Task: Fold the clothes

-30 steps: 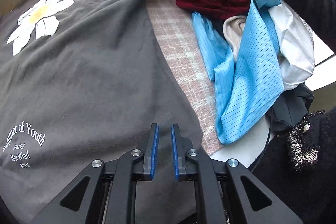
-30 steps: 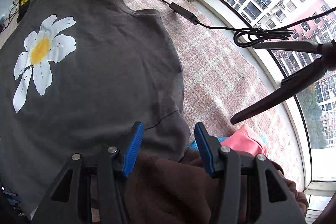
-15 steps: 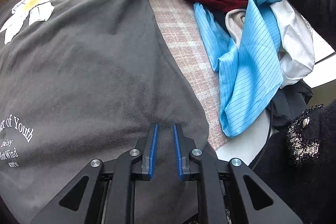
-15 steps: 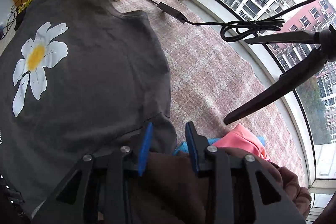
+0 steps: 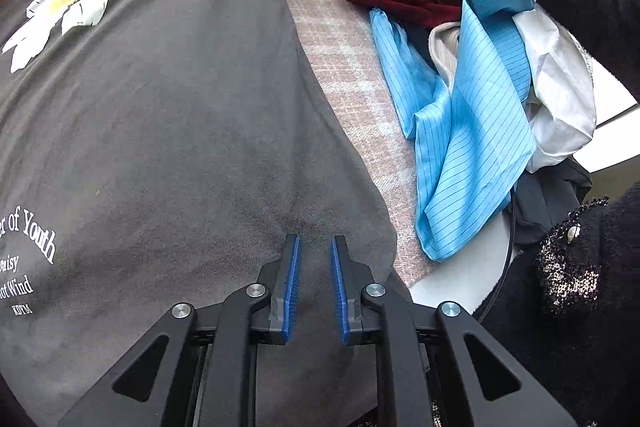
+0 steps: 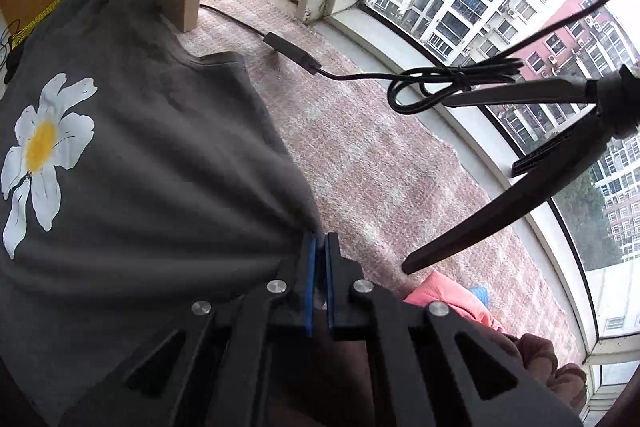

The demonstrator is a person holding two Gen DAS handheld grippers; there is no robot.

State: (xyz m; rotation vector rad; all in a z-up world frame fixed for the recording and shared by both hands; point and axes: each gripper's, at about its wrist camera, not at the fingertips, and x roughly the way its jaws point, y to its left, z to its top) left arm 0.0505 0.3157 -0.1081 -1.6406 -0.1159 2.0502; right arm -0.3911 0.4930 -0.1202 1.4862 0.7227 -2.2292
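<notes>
The dark grey cotton T-shirt with the white daisy print (image 5: 168, 115) is lying spread flat over the pink-and-white checked blanket (image 5: 344, 75), filling the left and centre of both views. In the right wrist view the right gripper (image 6: 319, 247) is pinching the shirt's right-hand edge at lower centre, its blue pads pressed together on the cloth, with creases fanning out from the bite toward the daisy. In the left wrist view the left gripper (image 5: 314, 251) is sitting low over the shirt near its hem at lower centre, jaws apart with grey fabric showing between them and nothing clamped.

The step in hand looks like taking hold of one side to fold it across. To do it well, the left gripper should be closing on the edge itself (not a pinch of the middle, which would bunch it), roughly level with the right one's hold. Both should then be lifting together, keeping the edge taut, and carrying it toward the left of the frame. The heap of blue striped, red and white garments (image 5: 472, 99) at the right is lying just beside the shirt, so the lift should be staying clear of it.
</notes>
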